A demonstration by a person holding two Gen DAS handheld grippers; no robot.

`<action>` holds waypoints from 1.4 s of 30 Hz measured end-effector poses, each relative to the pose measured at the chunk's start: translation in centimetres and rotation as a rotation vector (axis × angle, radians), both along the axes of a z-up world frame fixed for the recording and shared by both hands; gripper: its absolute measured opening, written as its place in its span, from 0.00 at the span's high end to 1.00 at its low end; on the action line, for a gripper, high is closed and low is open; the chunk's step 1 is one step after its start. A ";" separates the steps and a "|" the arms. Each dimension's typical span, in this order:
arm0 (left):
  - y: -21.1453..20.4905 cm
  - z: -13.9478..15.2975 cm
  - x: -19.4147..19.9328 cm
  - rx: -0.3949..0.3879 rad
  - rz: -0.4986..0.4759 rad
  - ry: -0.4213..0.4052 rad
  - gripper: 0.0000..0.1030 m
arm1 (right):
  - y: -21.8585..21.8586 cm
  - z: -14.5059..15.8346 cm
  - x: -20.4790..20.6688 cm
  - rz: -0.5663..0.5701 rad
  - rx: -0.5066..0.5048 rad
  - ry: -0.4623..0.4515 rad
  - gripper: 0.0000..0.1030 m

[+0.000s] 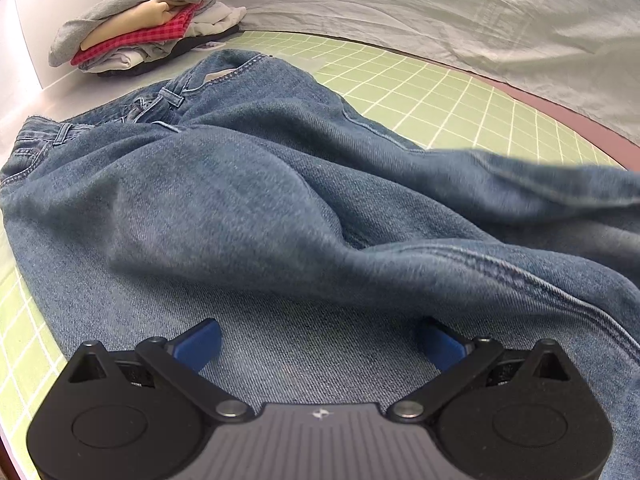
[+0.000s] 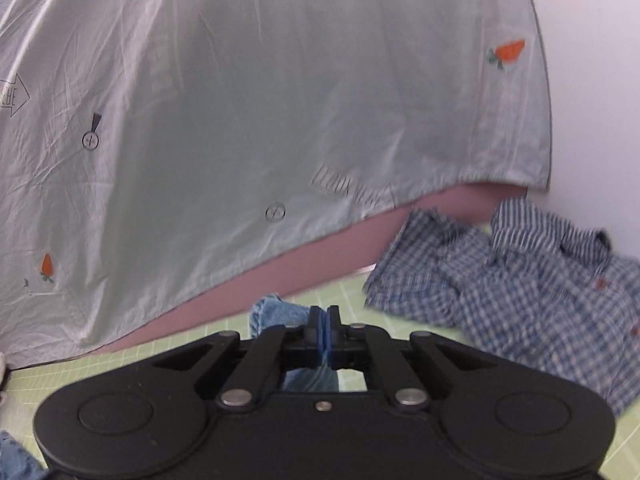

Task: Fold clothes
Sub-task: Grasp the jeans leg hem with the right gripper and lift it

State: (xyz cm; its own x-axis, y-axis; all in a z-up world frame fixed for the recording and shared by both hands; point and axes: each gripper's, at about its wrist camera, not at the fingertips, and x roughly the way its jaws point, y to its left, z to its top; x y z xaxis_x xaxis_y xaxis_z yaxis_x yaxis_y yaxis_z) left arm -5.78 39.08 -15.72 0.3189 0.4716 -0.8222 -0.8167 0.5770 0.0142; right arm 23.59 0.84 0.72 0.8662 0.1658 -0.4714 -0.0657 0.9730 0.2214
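Observation:
Blue jeans (image 1: 248, 200) lie rumpled across the green grid mat (image 1: 460, 100), waistband at the far left. My left gripper (image 1: 320, 344) hovers low over a flat part of the denim, its blue fingers (image 1: 200, 344) wide open with nothing between them. In the right wrist view my right gripper (image 2: 323, 334) is shut on a piece of the jeans (image 2: 276, 314), which sticks up past the blue pads and hangs below them, above the mat (image 2: 120, 364).
A pile of folded clothes (image 1: 148, 20) sits at the far left corner. A pale sheet with carrot prints (image 2: 260, 100) hangs behind the mat. A blue checked shirt (image 2: 520, 276) lies crumpled at the right, beyond my right gripper.

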 end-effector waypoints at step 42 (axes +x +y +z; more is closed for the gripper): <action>0.2 -0.1 0.1 -0.009 0.007 0.006 0.00 | 19.7 -10.4 6.2 0.431 -0.158 0.137 0.89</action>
State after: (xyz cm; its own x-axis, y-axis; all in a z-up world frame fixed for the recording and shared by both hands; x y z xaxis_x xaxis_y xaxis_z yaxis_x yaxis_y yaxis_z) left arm -5.70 39.25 -15.78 0.3108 0.4667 -0.8280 -0.8207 0.5711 0.0139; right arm 29.81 20.52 -9.70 0.6620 0.4136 -0.6251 -0.4514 0.8858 0.1081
